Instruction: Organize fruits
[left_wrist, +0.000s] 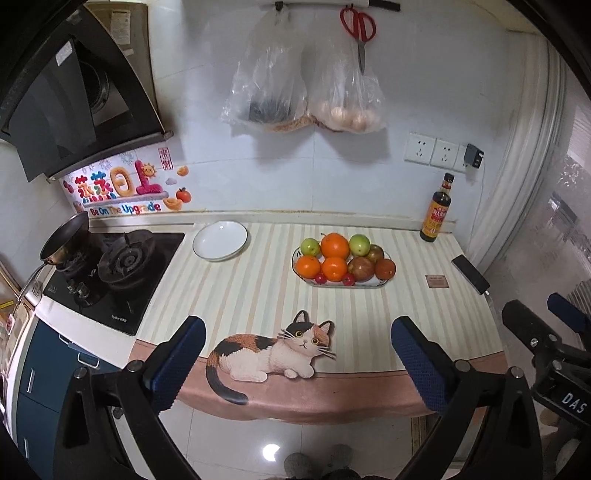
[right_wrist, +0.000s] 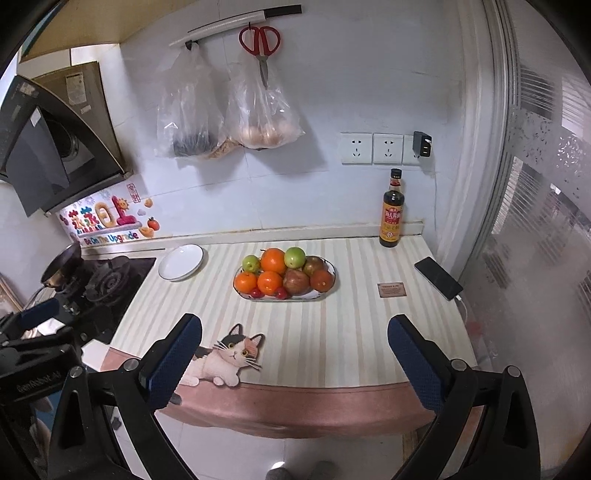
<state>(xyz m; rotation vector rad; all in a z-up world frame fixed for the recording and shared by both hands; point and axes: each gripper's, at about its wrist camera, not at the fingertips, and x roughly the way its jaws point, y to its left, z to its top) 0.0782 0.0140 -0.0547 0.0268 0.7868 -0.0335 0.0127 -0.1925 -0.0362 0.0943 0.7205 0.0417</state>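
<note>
Landmark: the oval fruit dish (left_wrist: 384, 281) is sitting mid-counter on the striped mat (left_wrist: 258, 295); every place below is being given relative to it.
White plate (left_wrist: 220, 240): lying well to the dish's left and a little further back, beside the gas hob (left_wrist: 122, 262) — nothing is lying on it.
Fruit: oranges (left_wrist: 335, 245), green apples (left_wrist: 309, 246), reddish apples (left_wrist: 361, 268) and small red fruits (left_wrist: 320, 278) are all sitting heaped in the dish.
Soy sauce bottle (left_wrist: 437, 214): standing behind the dish, to its right, against the wall.
Phone (left_wrist: 470, 274): lying to the dish's right, near the counter's end.
Progress: I am judging this either as nothing sorted yet or as everything already gathered — the dish is holding all the fruit while the plate is staying bare, and the pictures are not settling which.
Left gripper (left_wrist: 297, 360): hanging in front of the dish, over the counter's near edge and the cat picture (left_wrist: 273, 350); its jaws are standing wide apart, gripping nothing, touching nothing.
Right gripper (right_wrist: 295, 360): hanging in front of the dish too, slightly to the right; its jaws are gaping equally wide, with nothing between them.
</note>
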